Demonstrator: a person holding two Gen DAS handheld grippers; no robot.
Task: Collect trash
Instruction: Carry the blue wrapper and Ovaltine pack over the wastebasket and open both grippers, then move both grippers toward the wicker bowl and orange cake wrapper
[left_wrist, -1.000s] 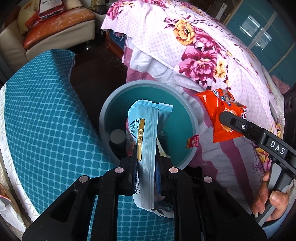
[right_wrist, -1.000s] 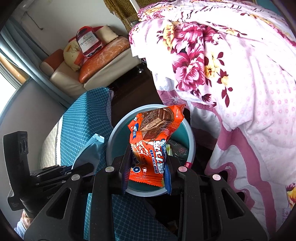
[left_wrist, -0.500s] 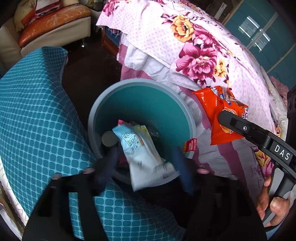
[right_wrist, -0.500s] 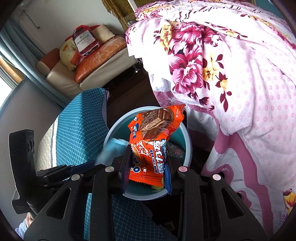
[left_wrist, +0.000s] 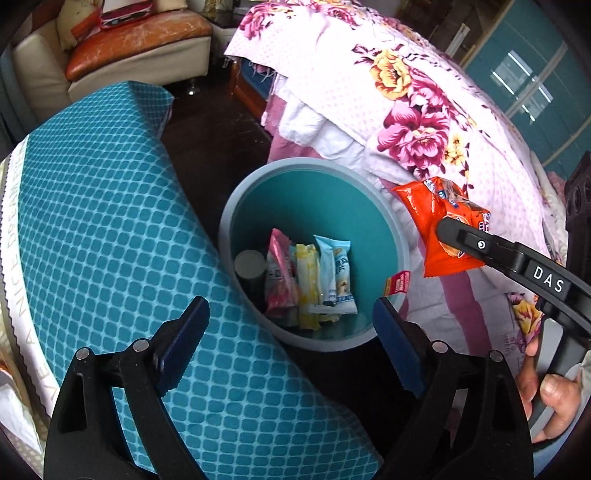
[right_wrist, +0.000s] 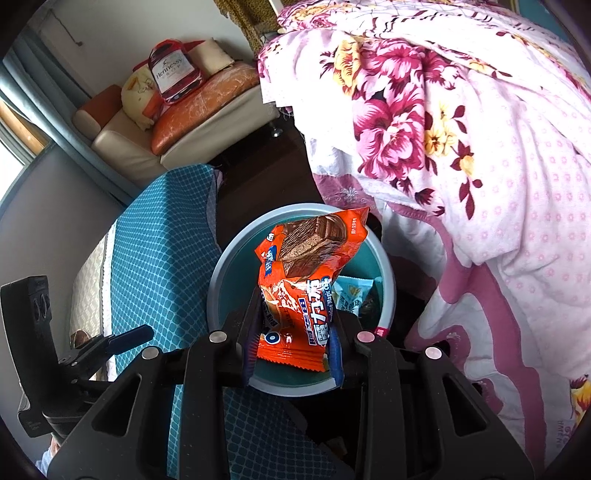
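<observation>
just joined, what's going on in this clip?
A person is collecting snack wrappers into a round teal bin between a bed and a blue-covered seat. The left claw is over the bin, jaws opening with nothing between them; a light blue wrapper lies inside with other packets. The right claw grips an orange snack wrapper above the bin, not yet dropped.
</observation>
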